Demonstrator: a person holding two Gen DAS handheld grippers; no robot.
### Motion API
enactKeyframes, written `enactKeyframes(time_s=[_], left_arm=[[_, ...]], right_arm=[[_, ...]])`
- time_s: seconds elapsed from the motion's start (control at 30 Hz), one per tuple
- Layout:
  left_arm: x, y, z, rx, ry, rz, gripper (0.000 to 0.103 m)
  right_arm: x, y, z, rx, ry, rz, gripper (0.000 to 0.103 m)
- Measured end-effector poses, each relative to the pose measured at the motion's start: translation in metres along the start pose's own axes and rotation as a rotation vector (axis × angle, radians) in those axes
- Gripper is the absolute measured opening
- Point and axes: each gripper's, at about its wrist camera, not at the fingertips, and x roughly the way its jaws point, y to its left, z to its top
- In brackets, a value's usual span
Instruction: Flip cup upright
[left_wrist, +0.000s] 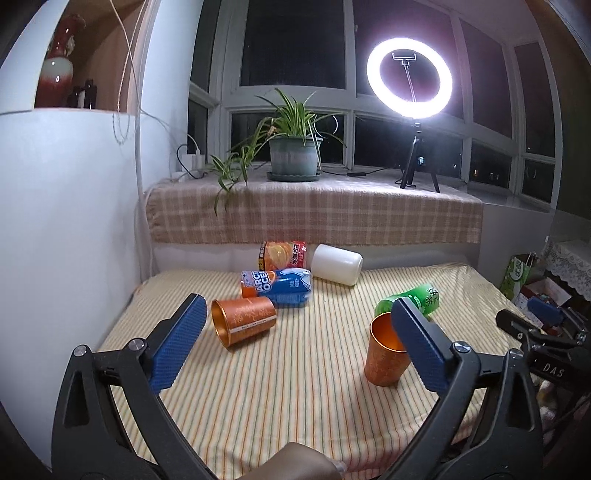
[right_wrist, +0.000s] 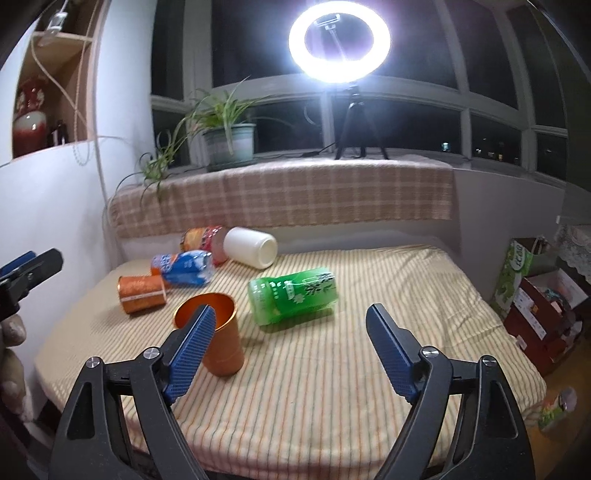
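Your left gripper (left_wrist: 295, 339) gapes wide, nothing clamped; your right gripper (right_wrist: 291, 350) likewise (blue pads apart). Upright copper cup (right_wrist: 216, 336) stands beside green bottle (right_wrist: 295, 295); second copper cup (left_wrist: 243, 321) lies sideways on striped cloth (left_wrist: 295, 387).

The blue can (left_wrist: 276, 288) reads "ARCT OCE"; the black tool frame (left_wrist: 549, 369) reads "DAS".

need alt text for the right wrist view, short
Open right gripper hovers over a striped bedcover, beside an upright copper cup. A second copper cup lies on its side farther back with a green bottle, a blue can and a white jar, also on their sides, under a bright ring light.
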Motion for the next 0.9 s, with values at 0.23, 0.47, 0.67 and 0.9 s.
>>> enactKeyframes(time_s=[0.23,0.47,0.67,0.9], left_arm=[[-0.0009,-0.0016,-0.0021,-0.008,0.003,0.017,0.102],[-0.0005,0.0006,-0.0025,-0.023,0.005,0.045,0.103],[-0.0025,0.0036,-0.0024,-0.040,-0.012,0.066,0.103],[-0.0038,0.0044,-0.0028,-0.032,-0.017,0.074,0.103]], right_arm=[[-0.0060,-0.0044,0.0021,-0.005,-0.043,-0.056,0.095],[-0.0086,-0.0053,0.0038,-0.006,-0.073,-0.089,0.100],[-0.0057,-0.0055,0.0041,-0.001,-0.074,-0.103,0.100],[-0.0052,-0.0059,0.0031,0.000,-0.076,-0.115,0.100]])
